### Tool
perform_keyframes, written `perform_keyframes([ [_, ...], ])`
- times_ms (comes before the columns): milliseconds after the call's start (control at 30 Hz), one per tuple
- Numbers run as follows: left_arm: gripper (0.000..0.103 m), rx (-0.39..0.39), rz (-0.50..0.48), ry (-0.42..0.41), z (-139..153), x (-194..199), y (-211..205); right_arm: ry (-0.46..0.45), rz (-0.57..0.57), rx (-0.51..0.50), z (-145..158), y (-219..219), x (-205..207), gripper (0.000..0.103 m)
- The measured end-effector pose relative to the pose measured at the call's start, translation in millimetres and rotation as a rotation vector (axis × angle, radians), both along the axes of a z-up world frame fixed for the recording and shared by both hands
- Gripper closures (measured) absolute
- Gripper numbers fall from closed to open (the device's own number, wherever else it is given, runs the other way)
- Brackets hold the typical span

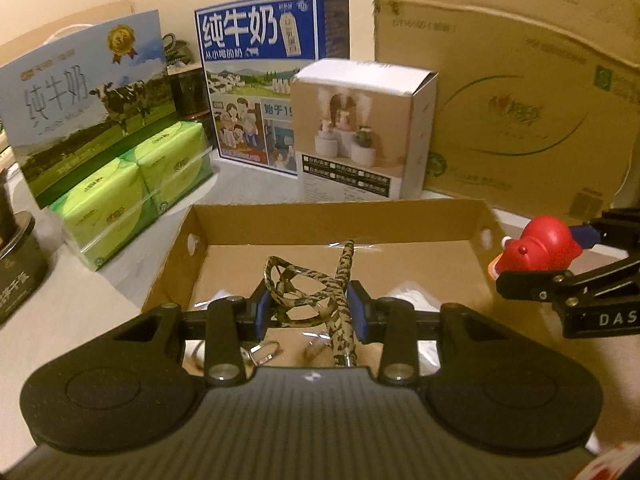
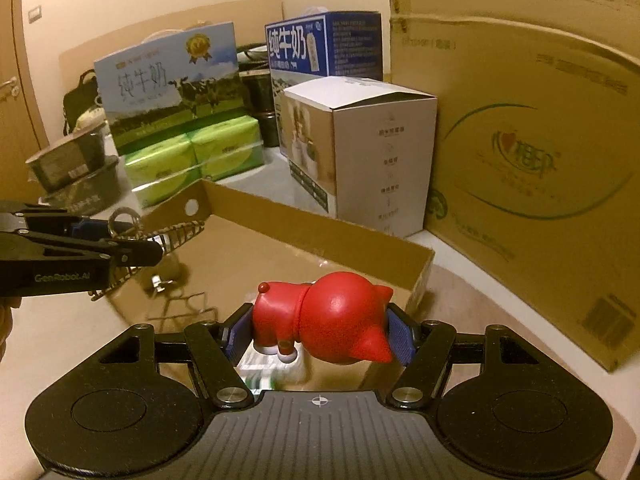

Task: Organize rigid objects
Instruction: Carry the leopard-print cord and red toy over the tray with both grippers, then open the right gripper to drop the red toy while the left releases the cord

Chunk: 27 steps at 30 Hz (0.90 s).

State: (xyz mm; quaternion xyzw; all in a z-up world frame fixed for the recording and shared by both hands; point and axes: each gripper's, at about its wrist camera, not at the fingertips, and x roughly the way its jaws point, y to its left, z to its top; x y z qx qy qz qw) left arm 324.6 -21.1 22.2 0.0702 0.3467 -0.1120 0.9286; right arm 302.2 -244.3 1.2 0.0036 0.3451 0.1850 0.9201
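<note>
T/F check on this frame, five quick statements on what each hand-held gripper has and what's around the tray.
1. The left hand-held gripper is shut on a camo-patterned strap. True.
2. The right hand-held gripper is empty. False: it is shut on a red toy figure.
3. The shallow cardboard tray has a lid on it. False: it is open on top, with its floor showing.
4. Green tissue packs sit in front of the milk carton with the cow picture. True.
5. The red toy figure already lies on the tray floor. False: it is gripped between the pads, off the floor.
</note>
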Motion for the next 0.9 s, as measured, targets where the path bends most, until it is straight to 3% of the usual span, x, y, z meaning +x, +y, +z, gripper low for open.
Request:
perform_keyframes([
  [400,0.066,0.011,-0.01,0.033,-29.5,45.2,-11.9,0.028,0.001,-0.013,-18.7,5.7,34.4,0.035],
  [467,0.06,0.023,-0.012,0.019,-29.1,45.1,-12.4,0.031,0.0,-0.016,-20.1,5.2,35.3,0.035],
  [900,0.06,0.016,0.028,-0.002,-13.0,24.2,7.7,0.036,-0.004,-0.031,-17.3,3.6,32.0,0.035],
])
